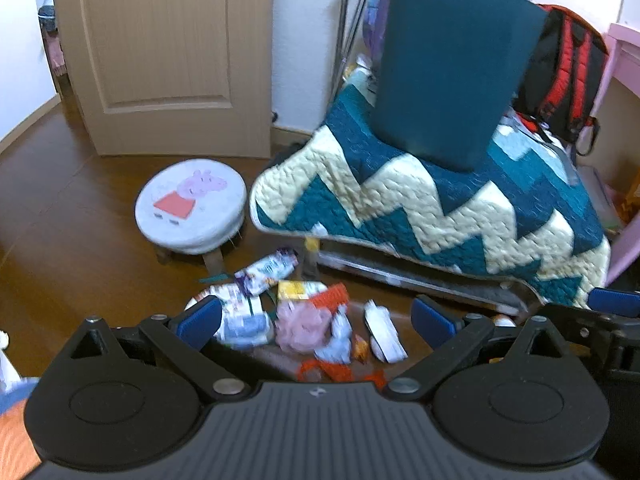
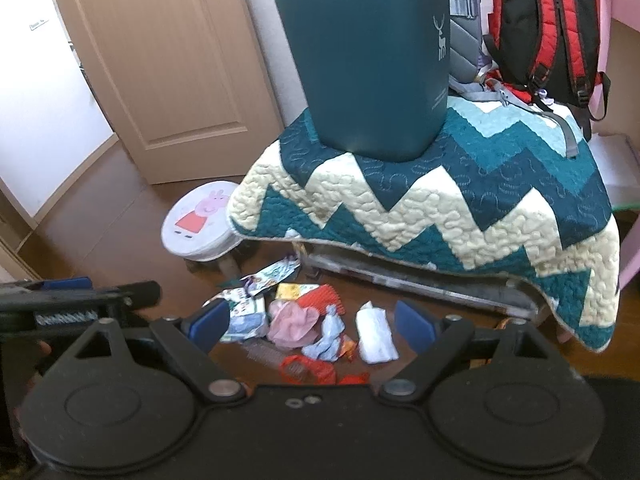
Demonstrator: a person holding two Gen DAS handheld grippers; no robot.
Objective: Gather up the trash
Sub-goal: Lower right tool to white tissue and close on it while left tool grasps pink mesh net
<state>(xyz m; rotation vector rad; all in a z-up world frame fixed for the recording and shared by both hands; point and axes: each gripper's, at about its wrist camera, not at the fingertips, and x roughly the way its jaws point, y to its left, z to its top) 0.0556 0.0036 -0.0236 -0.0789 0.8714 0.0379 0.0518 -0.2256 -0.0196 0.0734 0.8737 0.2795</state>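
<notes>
A pile of trash (image 1: 304,320) lies on the brown floor: wrappers, a pink crumpled piece (image 2: 290,324), a white folded packet (image 2: 374,334), a red net (image 2: 324,300). A dark teal bin (image 2: 368,56) stands upright on a zigzag quilt (image 2: 440,208), and it also shows in the left wrist view (image 1: 452,64). My left gripper (image 1: 316,316) is open above the pile and holds nothing. My right gripper (image 2: 312,320) is open above the same pile, also empty. The left gripper shows at the left edge of the right wrist view (image 2: 60,300).
A round Peppa Pig stool (image 1: 192,204) stands left of the quilt-covered low table. A beige door (image 1: 160,48) is behind it. A red and black backpack (image 2: 548,28) sits behind the bin. A pink desk (image 1: 624,80) is at the right.
</notes>
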